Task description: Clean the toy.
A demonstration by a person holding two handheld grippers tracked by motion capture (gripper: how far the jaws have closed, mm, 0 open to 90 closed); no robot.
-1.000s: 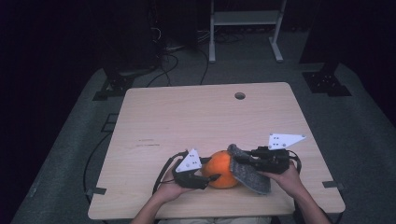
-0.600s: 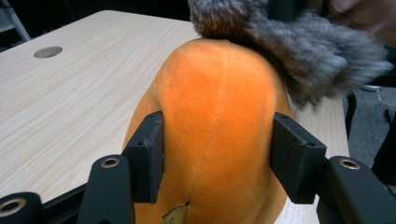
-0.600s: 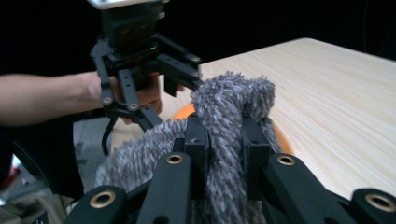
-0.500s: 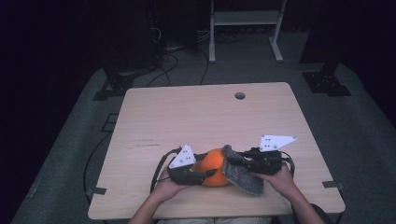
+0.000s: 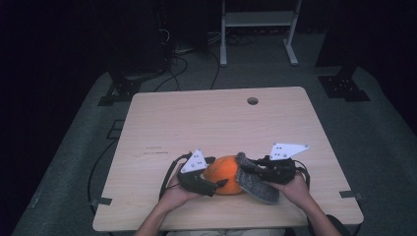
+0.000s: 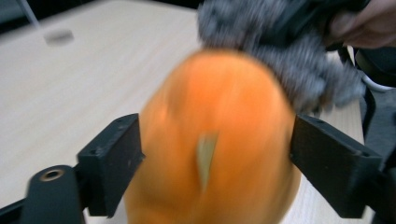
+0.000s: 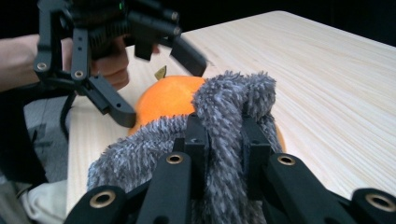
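An orange (image 5: 223, 174) lies on the wooden table (image 5: 211, 123) near its front edge. My left gripper (image 5: 216, 183) comes at it from the left. Its jaws have just been opening and now stand wide on either side of the orange (image 6: 215, 154), with no clear press on it. From the right, my right gripper (image 5: 251, 172) is shut on a grey fuzzy cloth (image 5: 255, 184), which rests against the orange's right side. In the right gripper view the cloth (image 7: 233, 93) is pinched between the jaws of that gripper (image 7: 223, 135), in front of the orange (image 7: 170, 95) and the left gripper (image 7: 161, 88).
A round cable hole (image 5: 253, 101) sits near the table's far edge. On the dark floor beyond the table stand a white metal frame (image 5: 255, 29) and loose cables (image 5: 182, 54). Broad bare tabletop stretches behind the orange.
The left gripper's jaws have spread from nearly shut to wide around the orange. The right hand with the cloth has edged slightly left against the orange.
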